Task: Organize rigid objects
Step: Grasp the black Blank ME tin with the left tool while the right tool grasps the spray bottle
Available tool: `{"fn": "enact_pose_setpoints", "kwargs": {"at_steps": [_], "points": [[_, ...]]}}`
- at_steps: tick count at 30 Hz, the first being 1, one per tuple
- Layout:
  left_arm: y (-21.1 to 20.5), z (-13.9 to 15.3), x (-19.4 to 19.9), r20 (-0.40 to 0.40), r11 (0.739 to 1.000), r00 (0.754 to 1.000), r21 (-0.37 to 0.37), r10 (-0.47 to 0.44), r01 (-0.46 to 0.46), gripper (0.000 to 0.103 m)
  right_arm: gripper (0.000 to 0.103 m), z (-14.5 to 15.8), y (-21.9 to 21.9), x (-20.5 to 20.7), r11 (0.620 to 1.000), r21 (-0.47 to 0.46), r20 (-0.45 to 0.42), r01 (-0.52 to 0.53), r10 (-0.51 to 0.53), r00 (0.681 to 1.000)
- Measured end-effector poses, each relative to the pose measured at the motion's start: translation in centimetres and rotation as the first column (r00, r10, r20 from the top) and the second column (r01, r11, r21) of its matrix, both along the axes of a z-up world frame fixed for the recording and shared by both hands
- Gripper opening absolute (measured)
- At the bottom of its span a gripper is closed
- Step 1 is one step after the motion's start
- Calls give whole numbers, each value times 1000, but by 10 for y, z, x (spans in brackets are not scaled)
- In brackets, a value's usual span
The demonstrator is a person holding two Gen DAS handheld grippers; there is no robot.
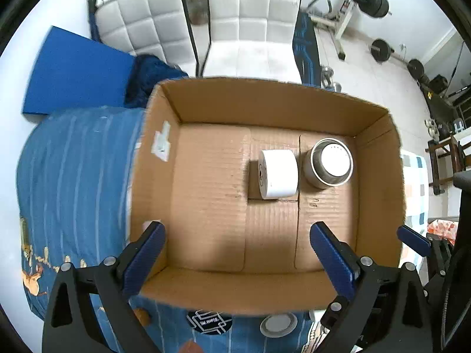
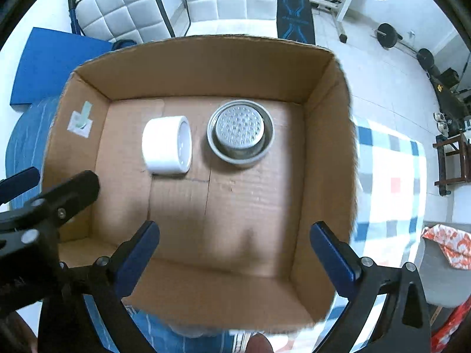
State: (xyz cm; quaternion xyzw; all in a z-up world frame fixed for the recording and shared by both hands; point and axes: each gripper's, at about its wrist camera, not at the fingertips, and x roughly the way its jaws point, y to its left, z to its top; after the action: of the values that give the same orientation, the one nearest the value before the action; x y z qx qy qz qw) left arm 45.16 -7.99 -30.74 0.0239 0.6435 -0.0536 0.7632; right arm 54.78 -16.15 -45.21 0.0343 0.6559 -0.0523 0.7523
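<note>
Two pairs of blue-padded fingers are standing wide apart with nothing between them: the left gripper (image 1: 237, 253) is hovering over the near wall of an open cardboard box (image 1: 265, 108), and the right gripper (image 2: 234, 253) is doing the same in its own view. In the right wrist view the left gripper's black frame (image 2: 59, 200) is showing at the left edge of the frame.

On the corrugated brown floor of the box, a white cylinder (image 1: 278, 173) is lying on its side near the middle of the frame, smooth and matte, one flat end facing left with a dark hole in it. Just to its right, close beside it, a round metal strainer cup (image 1: 328, 163) is sitting, shiny, with a flared rim; in the right wrist view (image 2: 240, 131) its flat face is showing rows of small perforations, and the white cylinder (image 2: 166, 145) is sitting to its left. A torn pale label (image 1: 161, 141) is sticking to the box's left wall.

The box is resting on a blue striped cloth (image 1: 76, 176) with orange printed figures at the lower left. Along the bottom edge of the left view a round dark patterned disc (image 1: 209, 321) and a grey round lid (image 1: 278, 324) are lying on the cloth.

Beyond, at the top of the frame, white quilted chairs (image 1: 253, 8) are standing on a pale tiled floor (image 1: 368, 70), a blue flat panel (image 1: 76, 73) is lying at the upper left, and barbell weights (image 1: 376, 1) are sitting at the upper right. A checked blue-and-white rug (image 2: 388, 176) is lying at the right.
</note>
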Motion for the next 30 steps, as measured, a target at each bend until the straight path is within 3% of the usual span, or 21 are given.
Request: {"fn": "enact_pose_setpoints", "kwargs": {"at_steps": [11, 23, 30], "points": [[14, 70, -90, 182, 1000, 983, 11, 2, -4, 101, 103, 71, 3, -89, 999, -12, 155, 47, -45, 987], [33, 118, -162, 270, 1000, 963, -20, 19, -14, 101, 103, 135, 16, -162, 1000, -21, 262, 19, -13, 965], [41, 139, -183, 310, 999, 950, -30, 31, -23, 101, 103, 155, 21, -184, 1000, -2, 291, 11, -10, 957]]}}
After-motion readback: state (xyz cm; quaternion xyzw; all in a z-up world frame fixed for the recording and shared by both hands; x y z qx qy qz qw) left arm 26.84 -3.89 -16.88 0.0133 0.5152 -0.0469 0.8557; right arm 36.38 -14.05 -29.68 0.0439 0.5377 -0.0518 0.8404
